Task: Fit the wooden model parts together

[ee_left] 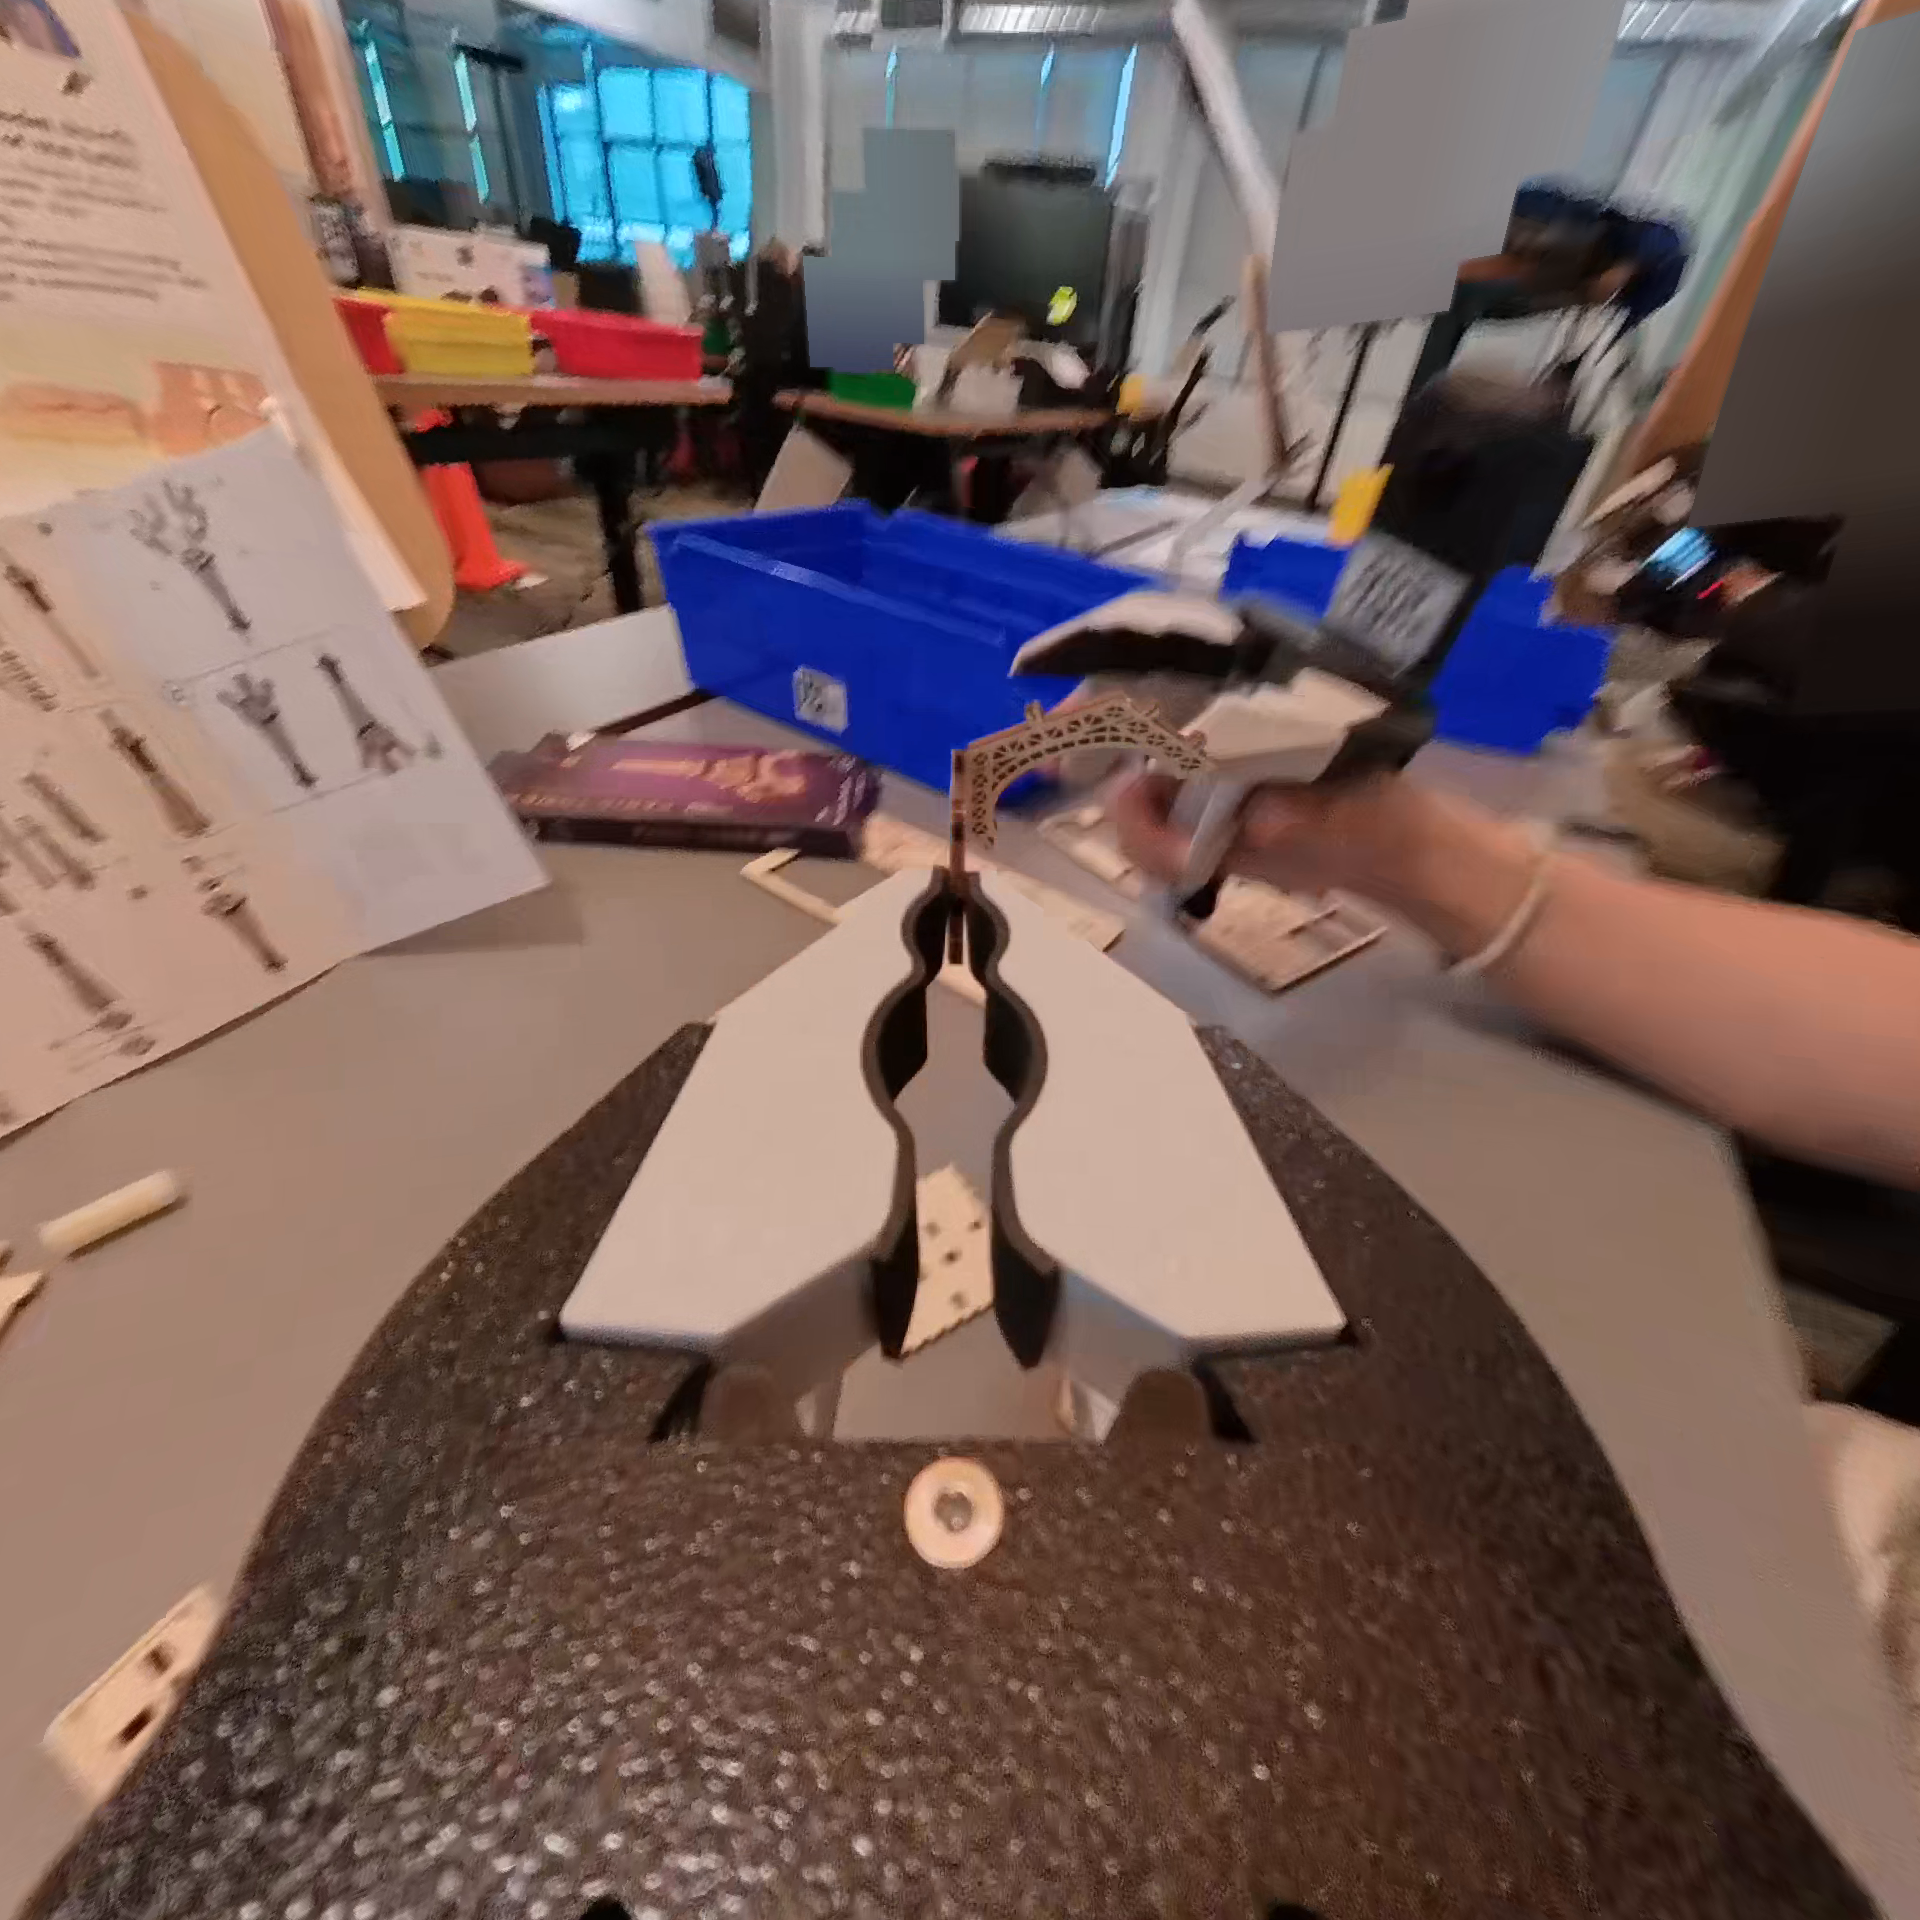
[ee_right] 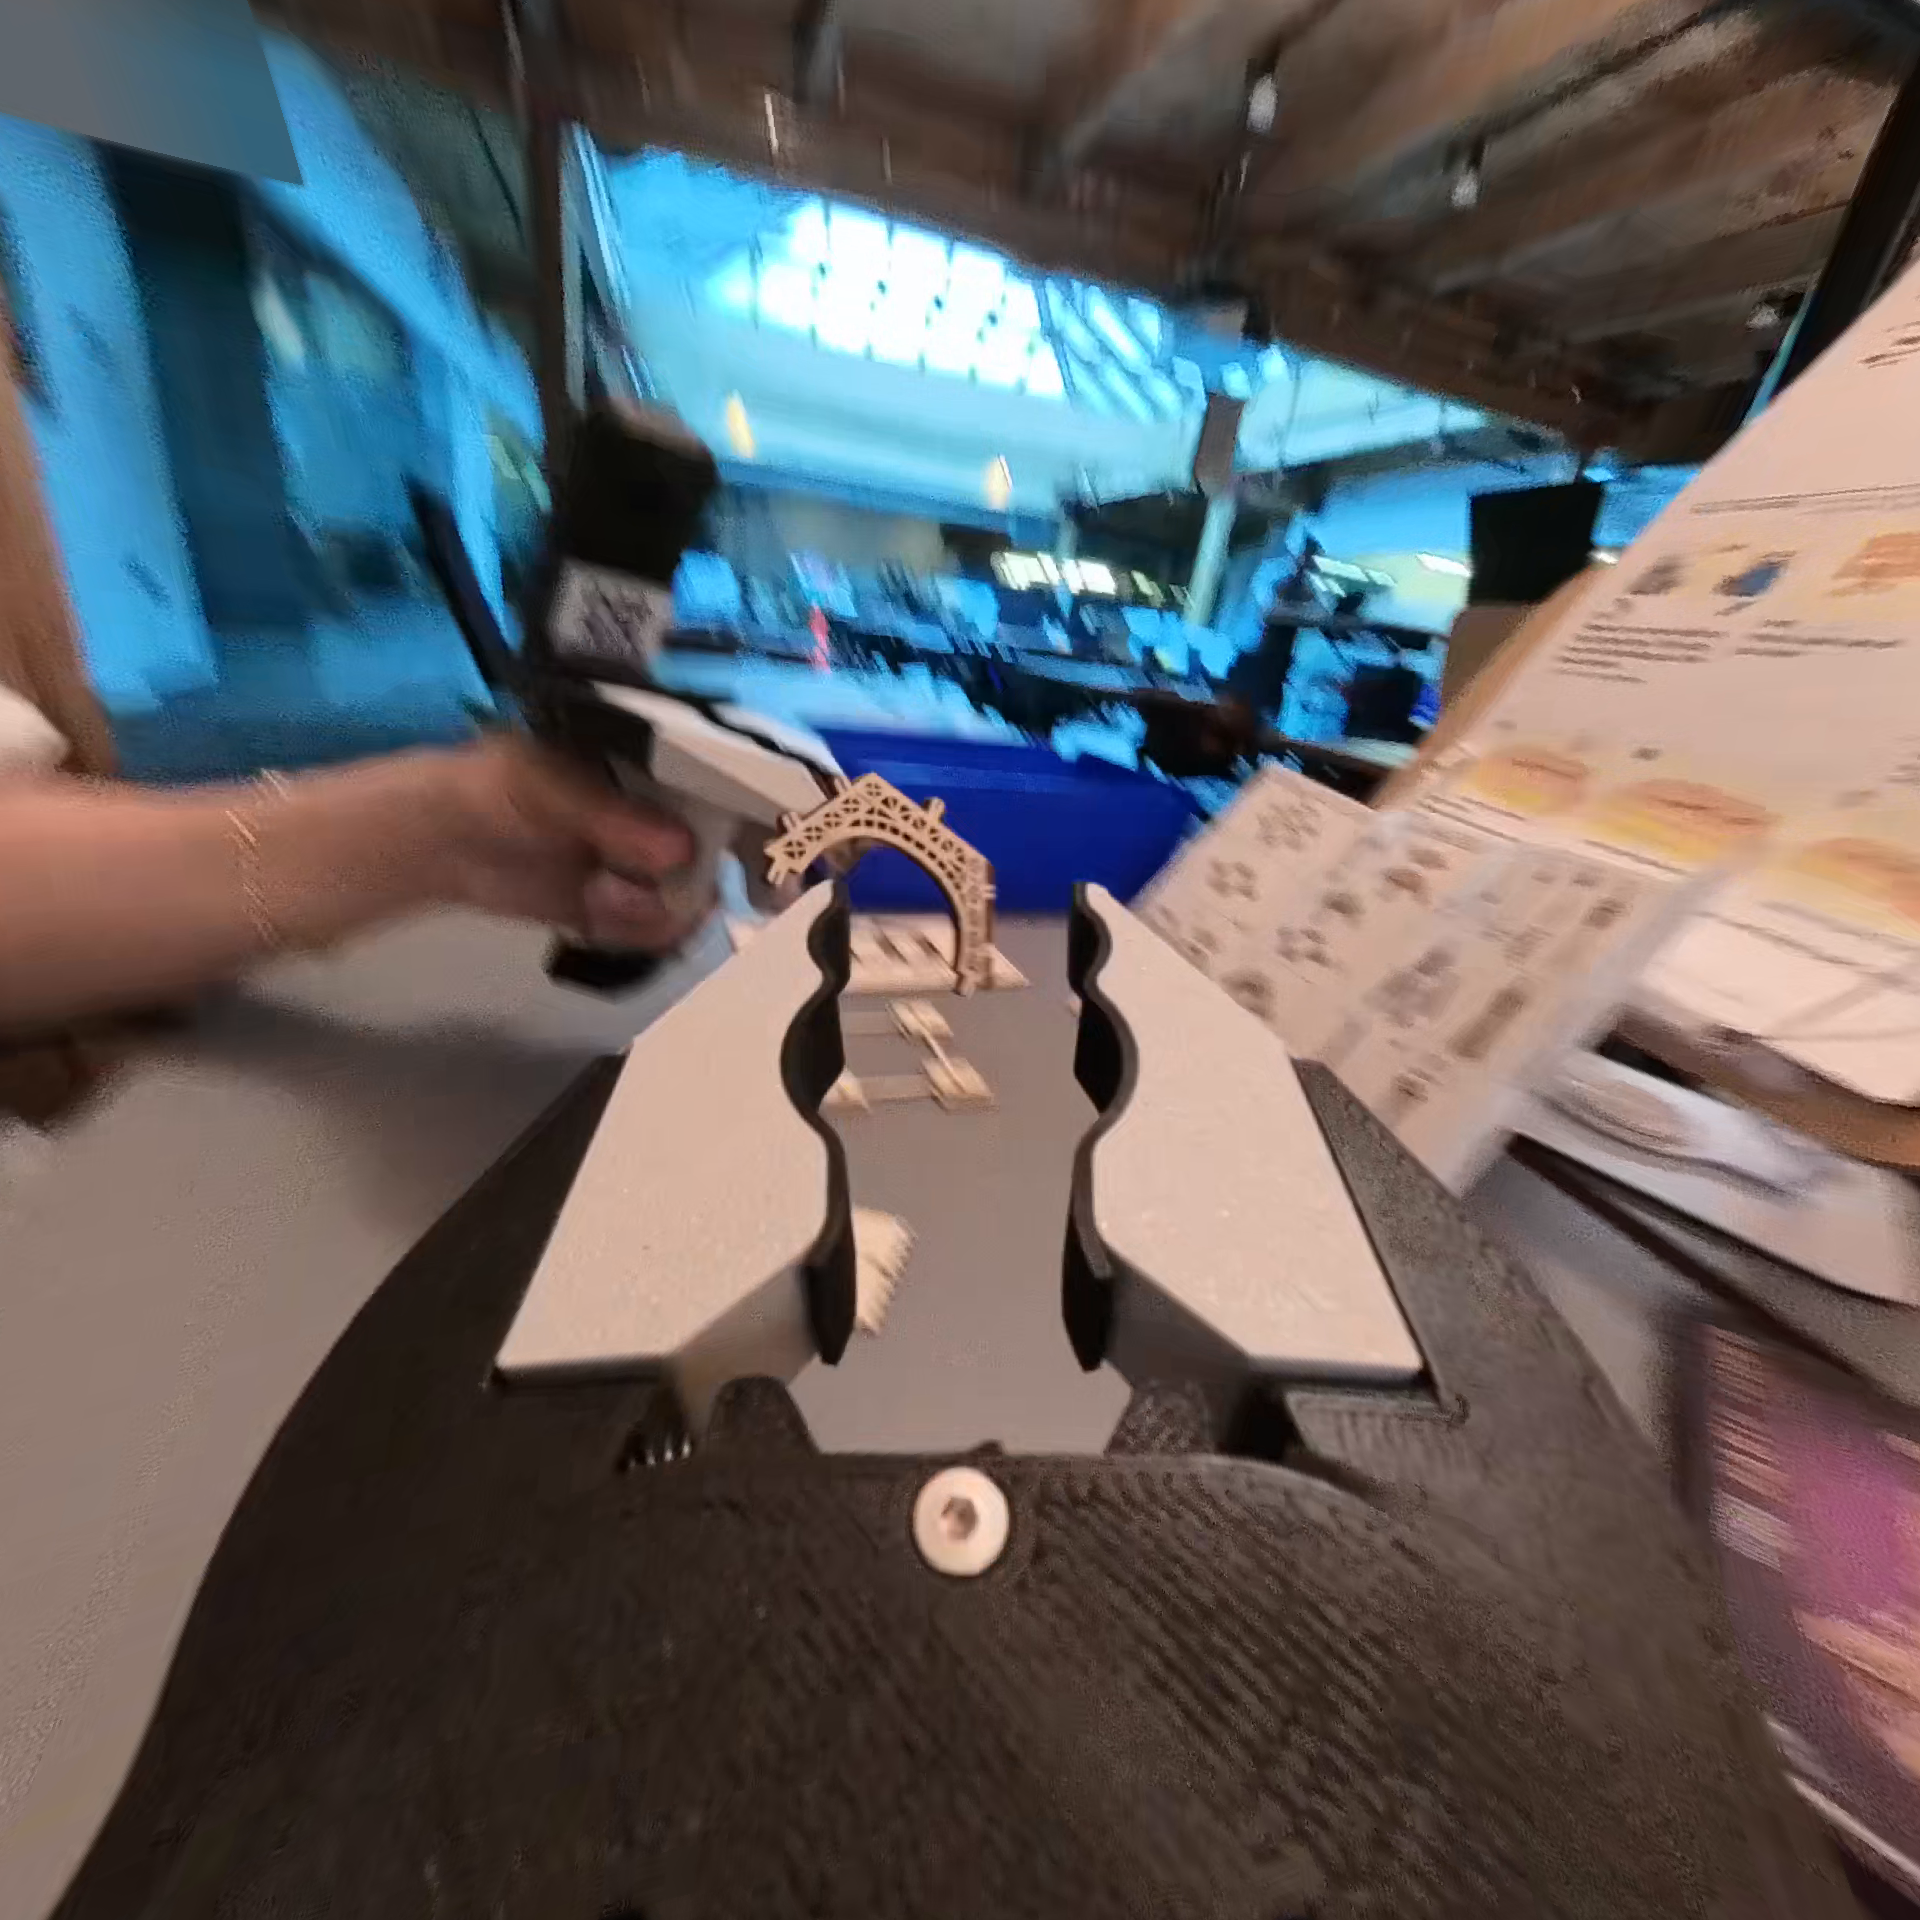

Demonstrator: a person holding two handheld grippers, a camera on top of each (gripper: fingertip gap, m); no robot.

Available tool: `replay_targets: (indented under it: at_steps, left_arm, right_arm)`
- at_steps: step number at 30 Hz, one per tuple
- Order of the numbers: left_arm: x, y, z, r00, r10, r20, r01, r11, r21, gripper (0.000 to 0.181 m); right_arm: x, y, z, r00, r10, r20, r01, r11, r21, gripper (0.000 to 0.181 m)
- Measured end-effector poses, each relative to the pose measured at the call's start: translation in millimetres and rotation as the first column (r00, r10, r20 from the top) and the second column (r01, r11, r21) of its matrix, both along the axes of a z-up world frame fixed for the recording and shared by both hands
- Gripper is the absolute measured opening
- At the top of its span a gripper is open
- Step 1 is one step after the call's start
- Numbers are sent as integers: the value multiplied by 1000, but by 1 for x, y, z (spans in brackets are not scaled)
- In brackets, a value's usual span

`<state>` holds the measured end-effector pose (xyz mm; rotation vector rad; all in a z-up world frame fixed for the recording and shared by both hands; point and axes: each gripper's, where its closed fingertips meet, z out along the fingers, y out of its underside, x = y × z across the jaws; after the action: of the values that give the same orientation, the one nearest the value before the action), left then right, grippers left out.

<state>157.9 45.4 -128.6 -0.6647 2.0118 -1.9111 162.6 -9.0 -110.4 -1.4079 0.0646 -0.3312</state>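
My left gripper [ee_left: 956, 914] is shut on one end of a thin, light wooden lattice arch [ee_left: 1091, 727] and holds it above the grey table [ee_left: 520, 1039]. The arch rises from the fingertips and curves to the right. My right gripper [ee_left: 1117, 681], held by a hand, hovers open at the arch's far end. In the right wrist view my right gripper [ee_right: 956, 914] is open with nothing in it. The arch [ee_right: 883, 821] stands just beyond its fingertips, held from the left by my left gripper [ee_right: 810, 774].
A blue bin [ee_left: 831, 613] stands behind the work spot and a purple box [ee_left: 686, 790] lies in front of it. Printed instruction sheets [ee_left: 208, 727] lean at the left. Flat wooden part sheets [ee_left: 1288, 935] and a small wooden plate [ee_left: 951, 1257] lie on the table. Spacing between my two grippers at the tips: around 7 centimeters.
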Motion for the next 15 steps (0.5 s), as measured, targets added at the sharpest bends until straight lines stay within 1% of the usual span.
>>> replay_targets:
  at_steps: [2, 3, 4, 7, 8, 10, 12, 15]
  left_arm:
    - [8, -3, -26, 1000, 30, -4, -29, 992, 120, 0]
    - [10, -9, -39, 1000, 23, -7, -21, 984, 175, 0]
    - [11, -17, -50, 1000, 18, 1, -18, 975, 221, 0]
    - [8, -39, -77, 998, -32, 46, 13, 933, 360, 0]
    - [10, -42, -84, 997, -26, 71, -4, 916, 400, 0]
    - [7, -47, -90, 993, -44, 112, -9, 901, 433, 0]
    - [6, -48, -92, 989, -49, 142, -22, 888, 460, 0]
    - [1, -48, -98, 989, -64, 133, -11, 867, 499, 1]
  right_arm:
    - [19, -17, -16, 980, -144, 137, 166, 973, -162, 38]
    - [28, -24, -23, 959, -201, 198, 241, 948, -207, 38]
    - [33, -28, -29, 948, -224, 227, 277, 931, -239, 38]
    - [36, -25, -42, 946, -226, 232, 292, 905, -309, 38]
    - [35, -23, -48, 947, -211, 244, 287, 894, -343, 37]
    - [37, -24, -58, 943, -202, 263, 297, 868, -399, 36]
    - [35, -23, -67, 949, -173, 264, 280, 848, -450, 36]
    - [33, -22, -72, 948, -155, 277, 276, 831, -483, 37]
